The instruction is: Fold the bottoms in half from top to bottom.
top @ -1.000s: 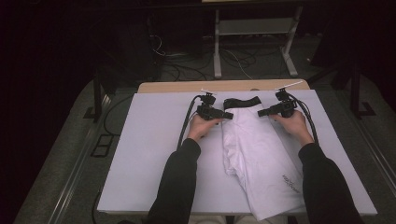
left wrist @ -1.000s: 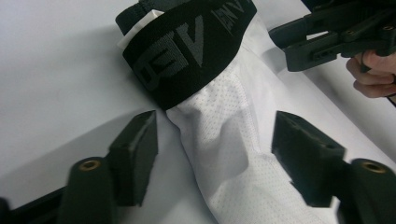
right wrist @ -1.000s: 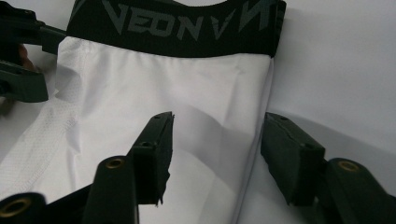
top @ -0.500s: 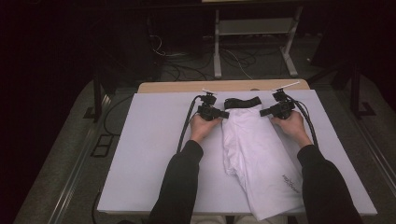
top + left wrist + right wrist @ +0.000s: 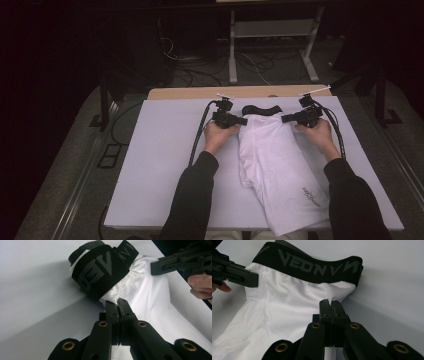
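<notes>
White shorts (image 5: 280,170) with a black lettered waistband (image 5: 261,109) lie on the white table, waistband at the far end. My left gripper (image 5: 244,121) is at the waistband's left corner. In the left gripper view it (image 5: 118,302) is shut on a pinch of white mesh fabric (image 5: 117,291) just under the bunched waistband (image 5: 100,272). My right gripper (image 5: 285,119) is at the right corner. In the right gripper view it (image 5: 330,302) is shut on the white fabric just below the waistband (image 5: 312,263). Each gripper view also shows the other gripper's jaws across the garment.
The white table top (image 5: 160,165) has bare room to the left of the shorts and a narrow strip to the right. A wooden edge (image 5: 200,93) runs along its far side. Beyond it stand a metal frame (image 5: 270,30) and loose cables (image 5: 185,60) on the dark floor.
</notes>
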A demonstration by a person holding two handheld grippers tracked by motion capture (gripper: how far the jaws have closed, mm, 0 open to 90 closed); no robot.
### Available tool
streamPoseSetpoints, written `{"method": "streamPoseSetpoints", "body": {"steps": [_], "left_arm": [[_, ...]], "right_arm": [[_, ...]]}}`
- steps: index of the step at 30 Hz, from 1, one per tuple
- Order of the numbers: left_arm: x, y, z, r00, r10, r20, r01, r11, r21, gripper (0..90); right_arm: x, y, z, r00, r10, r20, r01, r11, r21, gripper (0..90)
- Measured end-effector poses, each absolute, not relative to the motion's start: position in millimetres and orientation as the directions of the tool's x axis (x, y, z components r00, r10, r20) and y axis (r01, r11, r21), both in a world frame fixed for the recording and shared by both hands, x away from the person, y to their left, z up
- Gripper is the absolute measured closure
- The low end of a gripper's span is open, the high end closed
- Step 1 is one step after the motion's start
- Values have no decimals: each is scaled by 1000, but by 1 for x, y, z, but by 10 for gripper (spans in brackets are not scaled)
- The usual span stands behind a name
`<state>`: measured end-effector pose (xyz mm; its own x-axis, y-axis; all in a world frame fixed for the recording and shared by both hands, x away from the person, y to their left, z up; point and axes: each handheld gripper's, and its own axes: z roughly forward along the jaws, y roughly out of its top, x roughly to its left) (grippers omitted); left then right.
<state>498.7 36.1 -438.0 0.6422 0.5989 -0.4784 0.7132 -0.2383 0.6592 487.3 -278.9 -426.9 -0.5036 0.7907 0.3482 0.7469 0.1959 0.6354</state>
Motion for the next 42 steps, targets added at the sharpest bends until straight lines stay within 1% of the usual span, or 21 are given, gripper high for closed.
{"method": "streamPoseSetpoints", "body": {"steps": [15,23,31,42], "left_arm": [[487,41,-420,655,593,-468,701,-248,668,873],[475,40,-411,662,596,-455,693,-256,674,874],[461,40,-405,666,597,-447,687,-259,679,873],[444,43,-404,665,574,-477,691,-232,685,873]], "right_arm": [[469,-280,-421,-528,781,334,706,185,684,880],[456,-281,-412,-541,778,319,681,182,709,879],[445,-281,-410,-547,775,316,668,176,723,879],[432,-280,-409,-582,764,277,635,215,742,879]]}}
